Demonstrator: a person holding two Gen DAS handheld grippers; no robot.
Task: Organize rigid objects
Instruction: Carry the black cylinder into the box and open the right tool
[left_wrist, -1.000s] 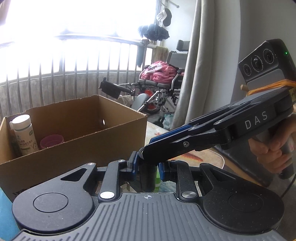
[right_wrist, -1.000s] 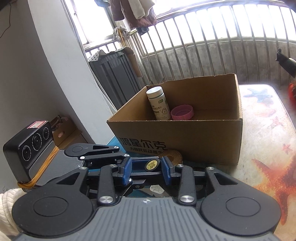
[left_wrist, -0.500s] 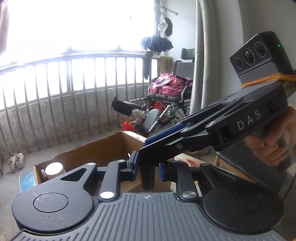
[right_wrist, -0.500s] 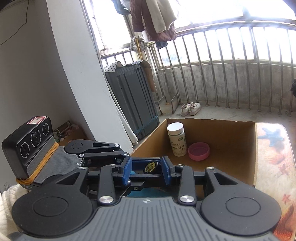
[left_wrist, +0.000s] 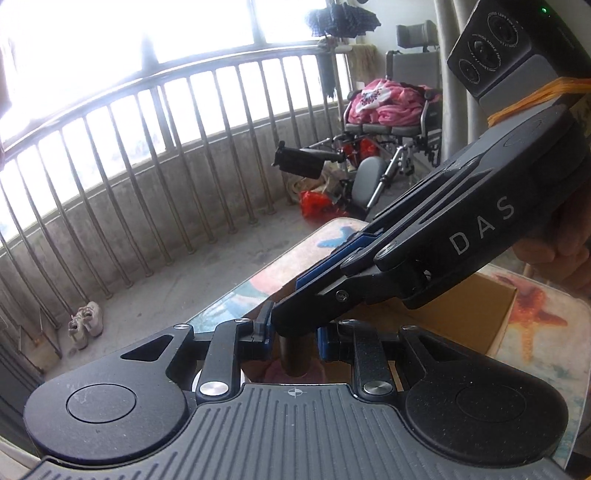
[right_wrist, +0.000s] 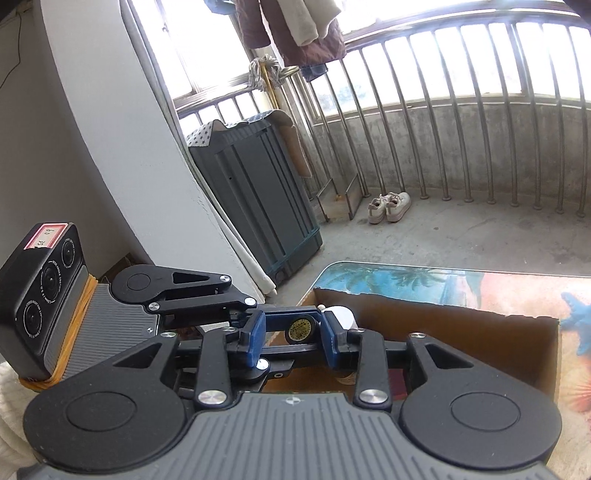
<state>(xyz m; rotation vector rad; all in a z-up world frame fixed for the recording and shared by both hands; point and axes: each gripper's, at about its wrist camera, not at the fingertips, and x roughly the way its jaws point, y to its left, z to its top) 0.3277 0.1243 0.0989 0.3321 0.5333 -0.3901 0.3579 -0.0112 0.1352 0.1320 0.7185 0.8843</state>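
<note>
Handoff territory, by the look of it; both grippers meet on one dark cylinder (left_wrist: 295, 360) right above the cardboard box (left_wrist: 461, 306).

Left gripper (left_wrist: 293, 334) has the real hold; its pads are clamped on the cylinder's sides at 9 and 3 o'clock. In the left wrist view the cylinder stands upright, long axis running 12 to 6, with its lower end hanging toward the box.

Right gripper (right_wrist: 295, 332) comes in from 2 o'clock in that view and covers the cylinder's top. From its own camera the cylinder shows end-on, a round gold sticker facing the lens dead centre between the blue pads. Its jaws are closing with the cylinder between them; a sliver of gap shows on each side of the sticker, so the pads don't look to be pressing on it.

Box sits at 6 o'clock from both sets of fingers, on the table (right_wrist: 406, 277) with the beach print. White bottle (right_wrist: 341, 315) peeks out just at 1 o'clock of the sticker; pink lid (left_wrist: 273, 369) shows under the cylinder in the left view; both look to be inside the box.

Best guess at what matters next: the drop is straight down toward 6 o'clock, and the left hand is the one that decides it; lowering that upright axis onto the pink lid or against the bottle could tip things over.
</note>
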